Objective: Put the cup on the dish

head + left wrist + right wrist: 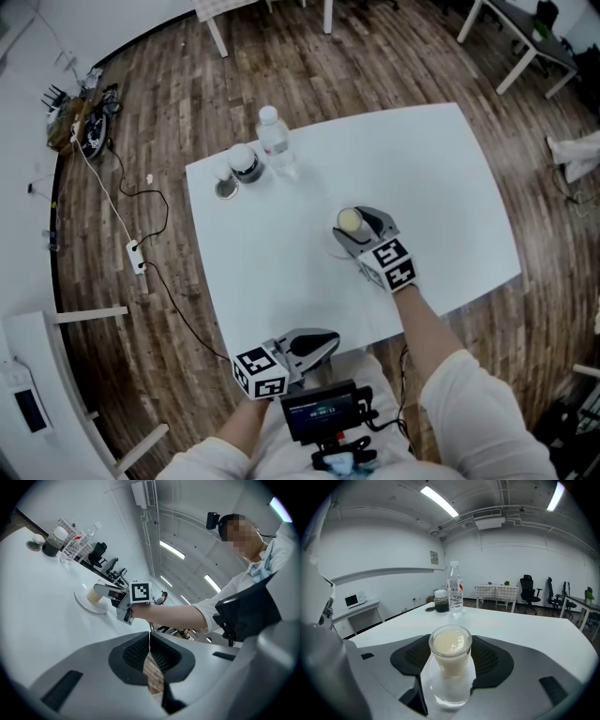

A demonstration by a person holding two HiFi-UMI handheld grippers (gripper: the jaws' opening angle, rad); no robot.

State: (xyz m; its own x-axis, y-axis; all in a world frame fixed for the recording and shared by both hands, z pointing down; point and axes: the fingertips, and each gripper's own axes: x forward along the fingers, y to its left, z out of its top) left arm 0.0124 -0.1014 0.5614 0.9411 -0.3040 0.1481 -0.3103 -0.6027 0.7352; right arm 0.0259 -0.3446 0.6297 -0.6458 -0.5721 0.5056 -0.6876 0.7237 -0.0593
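Between the pads of the right gripper (pixel 361 225), near the middle of the white desk (pixel 441 187), stands the cup (pixel 450 658), and the jaws, set wide, close on its two sides at about mid-height. It looks like a rigid glass, so I judge it hard, smooth and rather slippery. It would also be breakable if knocked or squeezed too hard. Being nearly full, it should feel fairly heavy for its size and will spill if tipped, so it needs to stay upright. The best hold seems to be the one shown, across the straight wall below the rim, with the ribbed pads flat against the glass.

It is a small clear tumbler holding a pale cream liquid almost to the brim, with a thick transparent base. Its foot appears to rest on the shallow white dish (pixel 84 603), though actual contact is hard to confirm. The left gripper (pixel 314 345) hovers at the desk's near edge, jaws together and holding nothing.
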